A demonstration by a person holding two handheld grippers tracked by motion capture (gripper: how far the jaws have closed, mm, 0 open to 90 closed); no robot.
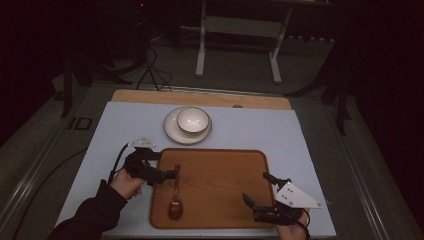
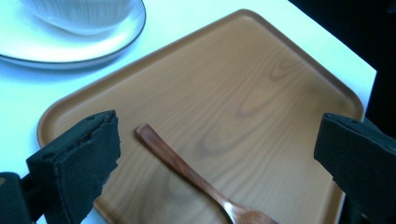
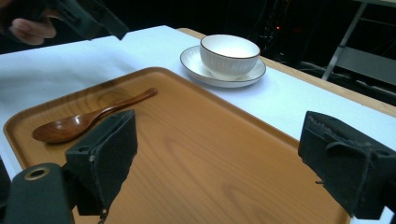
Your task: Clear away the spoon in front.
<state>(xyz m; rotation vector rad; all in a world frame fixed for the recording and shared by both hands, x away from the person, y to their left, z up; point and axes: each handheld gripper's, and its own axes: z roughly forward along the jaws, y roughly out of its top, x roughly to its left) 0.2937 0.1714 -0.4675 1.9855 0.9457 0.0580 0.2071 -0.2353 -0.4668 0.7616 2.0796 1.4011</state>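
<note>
Lying free, spoon (image 1: 175,197) on tray (image 1: 225,185).

Lighting: dim room, dark surroundings; white table cover (image 1: 250,130) brightest, lit from above. Soft sheen on wooden tray (image 3: 210,154). Near jaws slightly soft (both gripper views); high view grainy, corners darkened.

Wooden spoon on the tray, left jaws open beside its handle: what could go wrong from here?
1. The left gripper hangs close to the wooden spoon; a careless move could nudge it across the tray.
2. The bowl sits off-centre on its saucer and may slide if carried by the saucer.
</note>
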